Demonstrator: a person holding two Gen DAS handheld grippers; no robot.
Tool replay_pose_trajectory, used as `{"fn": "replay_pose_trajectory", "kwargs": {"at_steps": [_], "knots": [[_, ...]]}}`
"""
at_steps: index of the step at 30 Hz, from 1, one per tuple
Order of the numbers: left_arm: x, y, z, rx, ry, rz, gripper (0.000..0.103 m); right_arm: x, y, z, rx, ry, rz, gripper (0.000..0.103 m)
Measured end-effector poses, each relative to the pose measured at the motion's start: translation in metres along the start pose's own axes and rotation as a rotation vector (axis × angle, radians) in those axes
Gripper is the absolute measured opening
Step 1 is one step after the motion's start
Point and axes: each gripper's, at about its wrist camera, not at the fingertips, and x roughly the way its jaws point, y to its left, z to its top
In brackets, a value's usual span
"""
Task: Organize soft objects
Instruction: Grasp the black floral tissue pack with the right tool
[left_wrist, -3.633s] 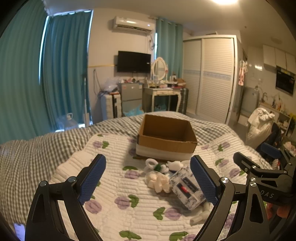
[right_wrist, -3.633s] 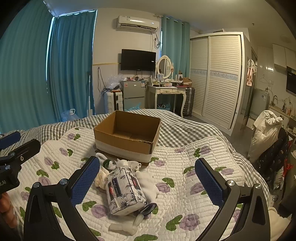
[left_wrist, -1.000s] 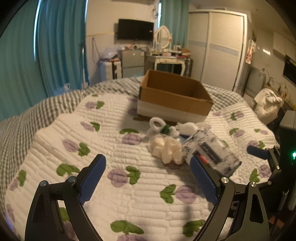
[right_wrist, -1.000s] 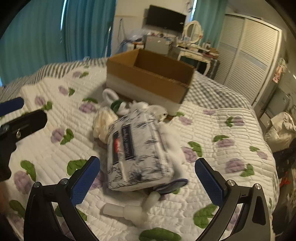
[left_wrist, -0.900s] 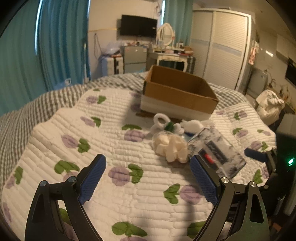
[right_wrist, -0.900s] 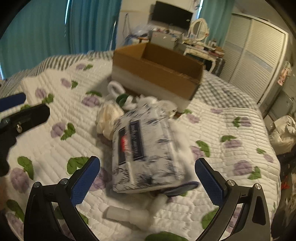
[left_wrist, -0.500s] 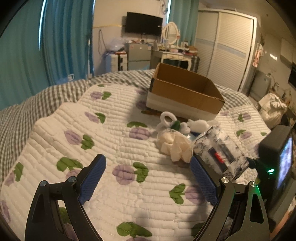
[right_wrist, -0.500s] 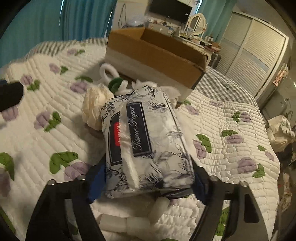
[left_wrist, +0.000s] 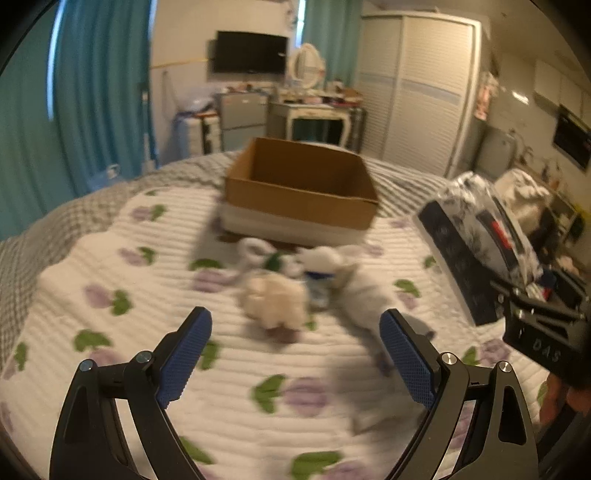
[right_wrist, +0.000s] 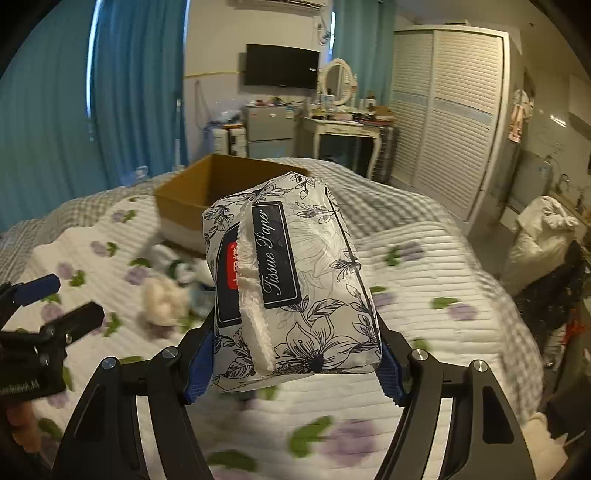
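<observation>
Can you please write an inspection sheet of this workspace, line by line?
Surface: quilt with flower print on a bed.
Job's things: tissue pack held above the quilt; open cardboard box behind; cream fluffy item and other white soft items, blurred, on the quilt.
Clutter: nothing seen besides these.
Grippers: right claw shut on the tissue pack; left claw open, empty.
Cables: nothing seen.
Surroundings: teal curtains, television, wardrobe.

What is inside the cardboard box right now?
The cardboard box shows only bare brown inner walls; its floor is hidden by the near wall, and the tissue paper pack covers part of it.
</observation>
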Motion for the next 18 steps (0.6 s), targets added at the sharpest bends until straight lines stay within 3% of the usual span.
{"fn": "replay_pose_trajectory", "kwargs": {"at_steps": [8,18], "knots": [[0.073,-0.053,0.009,-0.003,0.132,-0.063,0.092,0.037,-0.045,0.010,-0.011,0.070,-0.044,0.072],[0.141,-0.080,0.011,0.004,0.259,-0.071,0.091,0.085,-0.068,0.015,-0.021,0.172,-0.028,0.072]]}}
